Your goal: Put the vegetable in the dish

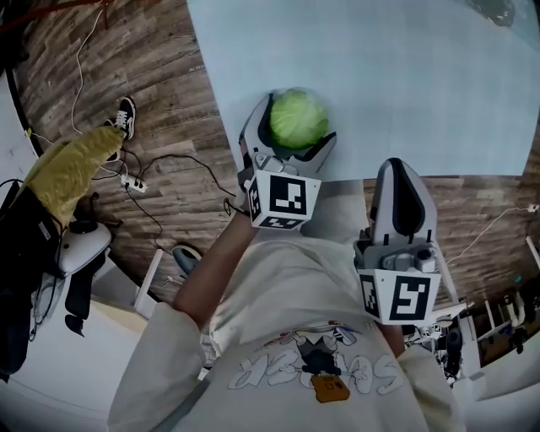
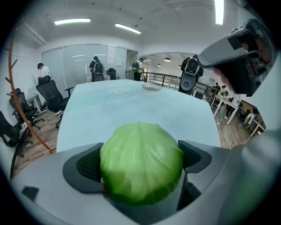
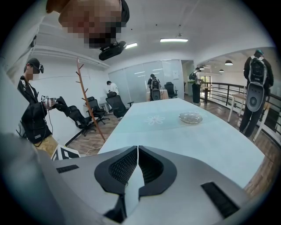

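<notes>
A round green cabbage (image 1: 298,119) sits between the jaws of my left gripper (image 1: 292,128), which is shut on it and holds it over the near edge of the pale blue table (image 1: 405,76). In the left gripper view the cabbage (image 2: 140,162) fills the gap and touches both pads. A clear glass dish (image 3: 190,117) stands far down the table, also seen as the dish (image 2: 152,87) and at the top right corner as the dish (image 1: 494,10). My right gripper (image 1: 398,167) hangs short of the table's near edge, shut with nothing in it, its tips (image 3: 137,151) meeting.
Wooden floor (image 1: 160,76) lies left of the table, with cables, a power strip (image 1: 133,182) and another person's shoe (image 1: 125,115). Office chairs (image 2: 52,96) and a coat stand (image 3: 88,99) stand along the left side. Several people stand at the room's far end.
</notes>
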Motion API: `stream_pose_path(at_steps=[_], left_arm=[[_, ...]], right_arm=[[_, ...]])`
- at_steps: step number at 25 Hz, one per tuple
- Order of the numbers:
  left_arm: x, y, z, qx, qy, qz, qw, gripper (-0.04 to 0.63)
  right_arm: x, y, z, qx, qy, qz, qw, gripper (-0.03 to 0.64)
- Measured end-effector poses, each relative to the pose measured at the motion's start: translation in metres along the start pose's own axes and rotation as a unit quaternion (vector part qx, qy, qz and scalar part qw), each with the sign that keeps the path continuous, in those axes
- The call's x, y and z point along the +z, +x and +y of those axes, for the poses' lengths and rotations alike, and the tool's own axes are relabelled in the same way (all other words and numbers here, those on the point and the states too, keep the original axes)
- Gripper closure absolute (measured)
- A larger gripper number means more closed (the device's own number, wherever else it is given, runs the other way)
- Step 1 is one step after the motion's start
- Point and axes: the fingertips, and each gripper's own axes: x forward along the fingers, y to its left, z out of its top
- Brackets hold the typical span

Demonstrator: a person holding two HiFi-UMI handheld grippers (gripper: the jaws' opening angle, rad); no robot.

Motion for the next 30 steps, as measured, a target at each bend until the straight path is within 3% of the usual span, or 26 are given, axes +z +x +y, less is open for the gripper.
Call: stream_pose_path(at_steps=[13, 22, 30], left_arm=[[0.016, -0.008, -0.003, -0.004, -0.023, -0.017, 0.9996, 0.069], [0.042, -0.03, -0.008, -0.012, -0.007, -0.037, 0.9992, 0.069], [0.106, -0.044, -0.013, -0.002, 0.016, -0.059, 0.9981, 0.069]], right_arm=[[0.015, -0.012, -0.021, -0.01, -0.01, -0.005, 1.0, 0.592], [0.02, -0.02, -0.024, -0.02, -0.015, -0.022, 0.999, 0.592], [0.048, -0.035, -0.053, -0.031, -0.02, -0.049, 0.998, 0.592]])
